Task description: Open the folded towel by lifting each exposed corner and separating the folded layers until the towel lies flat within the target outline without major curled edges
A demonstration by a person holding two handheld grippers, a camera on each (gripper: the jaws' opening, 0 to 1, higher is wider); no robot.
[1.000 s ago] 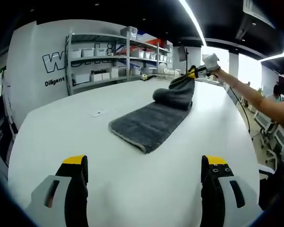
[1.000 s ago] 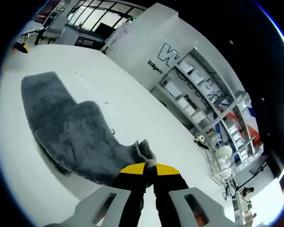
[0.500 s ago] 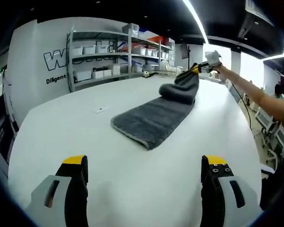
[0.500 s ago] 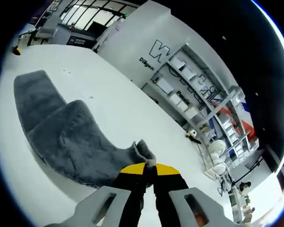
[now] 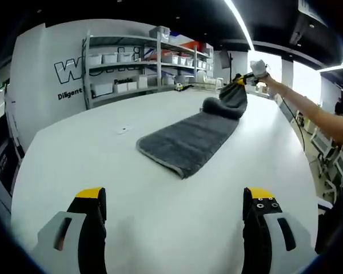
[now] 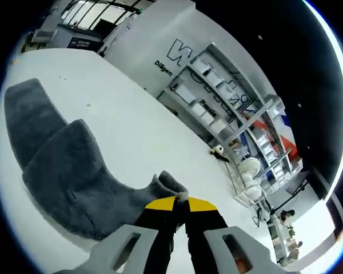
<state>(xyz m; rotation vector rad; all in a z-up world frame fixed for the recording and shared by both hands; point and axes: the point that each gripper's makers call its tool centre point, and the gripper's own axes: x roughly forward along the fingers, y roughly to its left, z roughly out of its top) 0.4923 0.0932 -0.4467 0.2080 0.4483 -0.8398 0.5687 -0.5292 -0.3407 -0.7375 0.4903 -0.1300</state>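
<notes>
Towel (image 5: pixel 190 141): grey and fluffy, on the white table (image 5: pixel 103 171). In the left gripper view, stretched out long from the middle toward 1 o'clock. Near end flat on the table. Far end lifted up and rolled over on itself.

Towel in the right gripper view (image 6: pixel 74 171): at 9 o'clock, two layers, top one folded over the bottom one. One corner pulled up to the yellow tips at 6 o'clock.

Right gripper (image 6: pixel 180 201): jaws squeezed together on the towel corner. Seen far away in the left gripper view (image 5: pixel 240 80) at 1 o'clock, held up above the table by a person's hand (image 5: pixel 258 73), arm stretched out.

Left gripper (image 5: pixel 174 197): jaws wide apart at 6 o'clock, nothing between them. Hanging over bare table, well apart from the near end of the towel.

Shelves (image 5: pixel 131 68): grey metal, at 11 o'clock behind the table, with white boxes on them.

Wall (image 5: pixel 57 68): white, with big letters beside the shelves.

Ceiling light (image 5: pixel 240 25): long bright strip at 12 o'clock.
</notes>
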